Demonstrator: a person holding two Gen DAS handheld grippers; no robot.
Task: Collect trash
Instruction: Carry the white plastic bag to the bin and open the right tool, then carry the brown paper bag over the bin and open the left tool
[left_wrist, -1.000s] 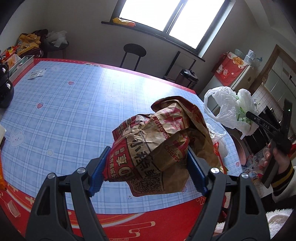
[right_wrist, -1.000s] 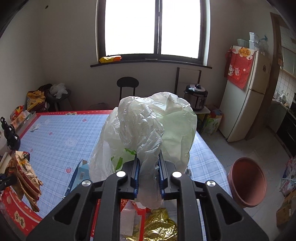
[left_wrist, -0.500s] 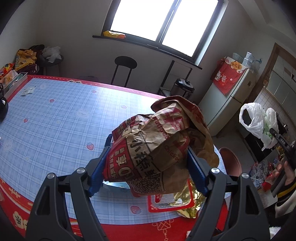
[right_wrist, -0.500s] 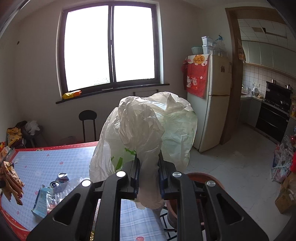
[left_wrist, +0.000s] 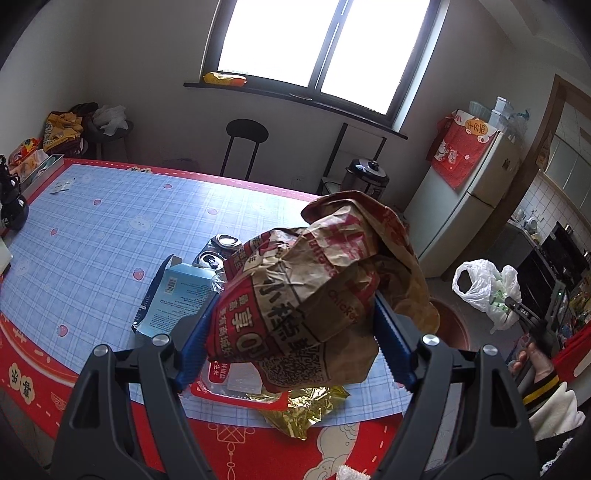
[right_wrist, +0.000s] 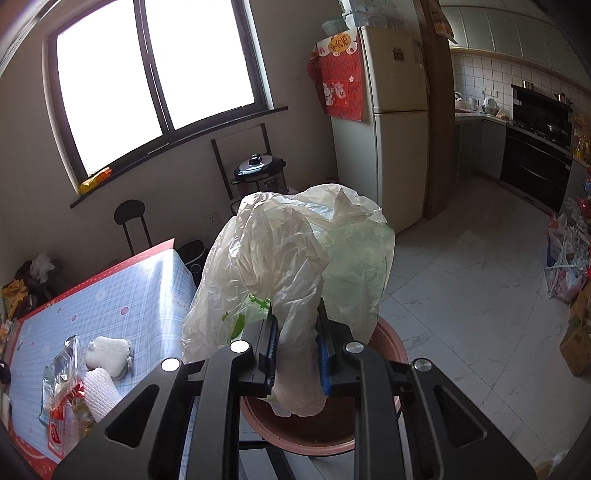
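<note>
My left gripper (left_wrist: 291, 343) is shut on a crumpled brown and red paper food bag (left_wrist: 314, 291) and holds it above the table's near right corner. My right gripper (right_wrist: 295, 354) is shut on a white plastic bag (right_wrist: 295, 266) and holds it over the reddish-brown basin (right_wrist: 388, 339) on the floor beside the table. The plastic bag (left_wrist: 484, 288) and basin (left_wrist: 452, 328) also show in the left wrist view, off the table's right edge. More trash lies on the table under the paper bag: a blue box (left_wrist: 173, 302), crushed cans (left_wrist: 218, 251), a gold foil wrapper (left_wrist: 303, 410).
The table (left_wrist: 92, 236) has a blue checked cloth with a red border. A snack packet (right_wrist: 61, 398) and white wads (right_wrist: 109, 354) lie near its right edge. A stool (left_wrist: 245, 142), rice cooker (right_wrist: 260, 173) and fridge (right_wrist: 391, 122) stand beyond. The tiled floor (right_wrist: 480, 295) stretches right.
Both grippers swung right. The right one carried the plastic bag off the table and now holds it over the basin. The left one moved the paper bag toward the table's right corner.
</note>
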